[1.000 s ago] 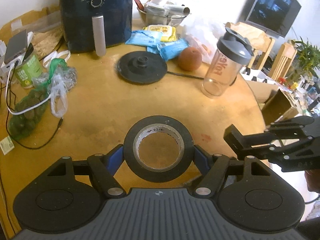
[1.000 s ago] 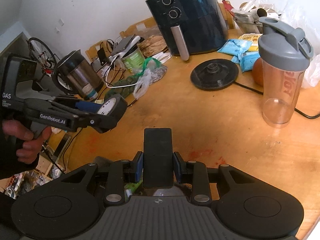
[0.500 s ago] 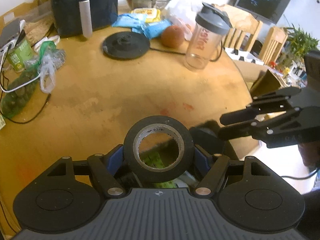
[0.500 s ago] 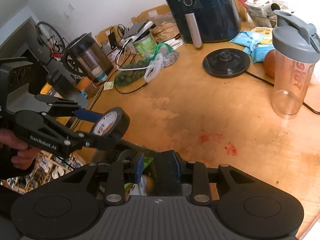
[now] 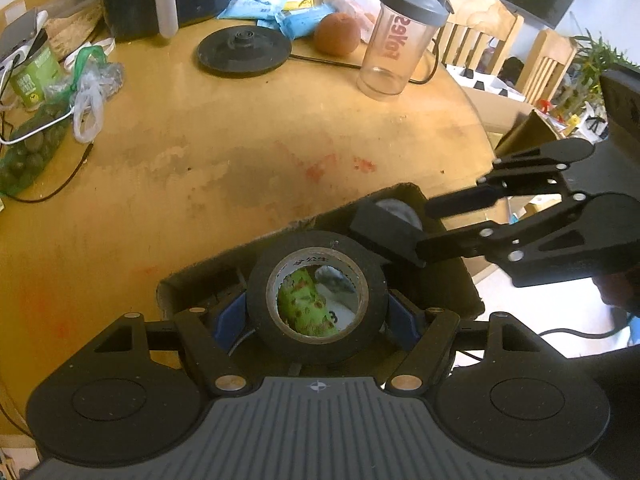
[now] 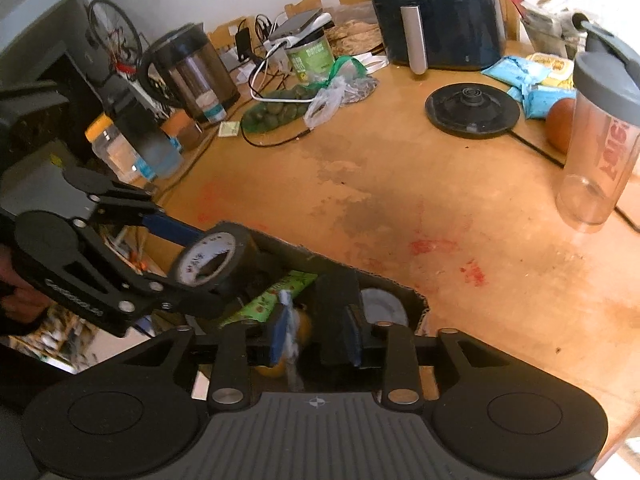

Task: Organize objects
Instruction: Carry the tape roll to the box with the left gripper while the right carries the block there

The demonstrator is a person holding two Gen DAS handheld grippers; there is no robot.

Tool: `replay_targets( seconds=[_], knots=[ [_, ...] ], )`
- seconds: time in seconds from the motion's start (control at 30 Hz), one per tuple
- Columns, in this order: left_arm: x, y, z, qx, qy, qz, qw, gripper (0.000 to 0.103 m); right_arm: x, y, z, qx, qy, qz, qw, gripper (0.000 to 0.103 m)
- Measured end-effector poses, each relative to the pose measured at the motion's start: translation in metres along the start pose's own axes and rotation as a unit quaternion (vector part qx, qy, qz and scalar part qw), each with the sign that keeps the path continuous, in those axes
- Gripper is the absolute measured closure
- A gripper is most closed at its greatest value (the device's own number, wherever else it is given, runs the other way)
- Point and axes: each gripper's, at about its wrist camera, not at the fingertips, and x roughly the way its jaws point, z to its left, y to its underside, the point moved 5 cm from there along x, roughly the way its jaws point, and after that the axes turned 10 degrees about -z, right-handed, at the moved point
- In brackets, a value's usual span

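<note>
The roll of black tape [image 5: 317,298] is held upright between the blue pads of the left gripper [image 5: 316,312], jaws closed onto its outer rim at 3 and 9 o'clock, directly above the open cardboard box [image 5: 404,194]; it is judged light, stiff across its width and tacky rather than slippery, so the rim grip is judged sound. The small black block [image 6: 336,316] is seen against the right-hand pad of the right gripper [image 6: 316,334], the jaws parted and the left pad standing clear of it; whether it is truly gripped cannot be told. Inside the box a green packet [image 6: 272,298] is visible; at 12 o'clock on the wooden table [image 5: 200,160] a shaker bottle [image 5: 400,40] is left standing.
</note>
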Motion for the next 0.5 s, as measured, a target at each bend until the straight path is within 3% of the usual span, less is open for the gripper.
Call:
replay_targets(
  seconds=[0.27,0.33,0.4,0.5],
  knots=[
    [-0.007,0.013,0.004,-0.006,-0.008,0.008,0.9999,0.031,0.028,0.013,0.007,-0.097,0.044,0.03,0.994,0.064],
    [-0.009,0.017,0.008,-0.008,-0.012,0.01,0.9998,0.031,0.027,0.012,0.011,-0.11,0.042,0.025,0.993,0.078],
    [-0.011,0.021,0.012,-0.012,-0.018,0.013,0.9997,0.031,0.023,0.009,0.015,-0.116,0.035,0.02,0.992,0.099],
    [-0.013,0.026,0.017,-0.018,-0.026,0.015,0.9994,0.031,0.017,0.005,0.018,-0.108,0.02,0.012,0.994,0.1]
  ],
)
